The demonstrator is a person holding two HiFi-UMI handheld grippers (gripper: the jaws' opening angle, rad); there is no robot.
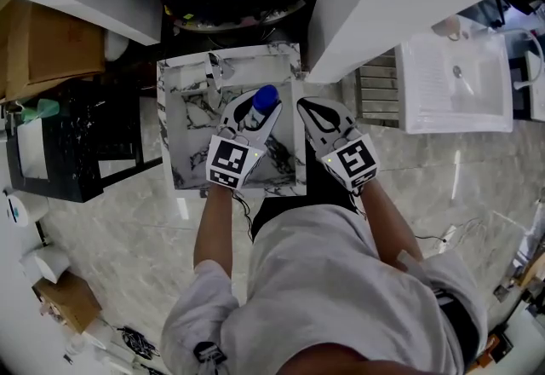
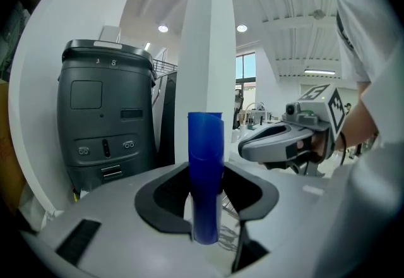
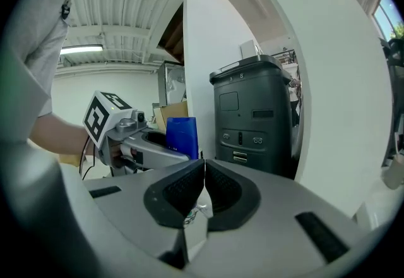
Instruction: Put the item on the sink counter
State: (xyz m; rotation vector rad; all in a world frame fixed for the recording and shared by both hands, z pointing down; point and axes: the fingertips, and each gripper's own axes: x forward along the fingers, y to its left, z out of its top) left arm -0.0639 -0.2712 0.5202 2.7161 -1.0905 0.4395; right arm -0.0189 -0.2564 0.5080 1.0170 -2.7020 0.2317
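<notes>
Bright ceiling lights (image 2: 163, 28) at 12 o'clock, dim shadowed head view, strong fisheye curvature with dark vignetted corners, sharp focus.

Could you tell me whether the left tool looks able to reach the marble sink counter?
Probably yes: the left tool, shut on the blue plastic bottle, hangs over the white veined marble sink counter, with nothing visible between them.

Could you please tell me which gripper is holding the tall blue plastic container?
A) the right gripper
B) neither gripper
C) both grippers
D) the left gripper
D: the left gripper is closed on the tall blue plastic container, while the right gripper has its jaws together with nothing between them.
</notes>
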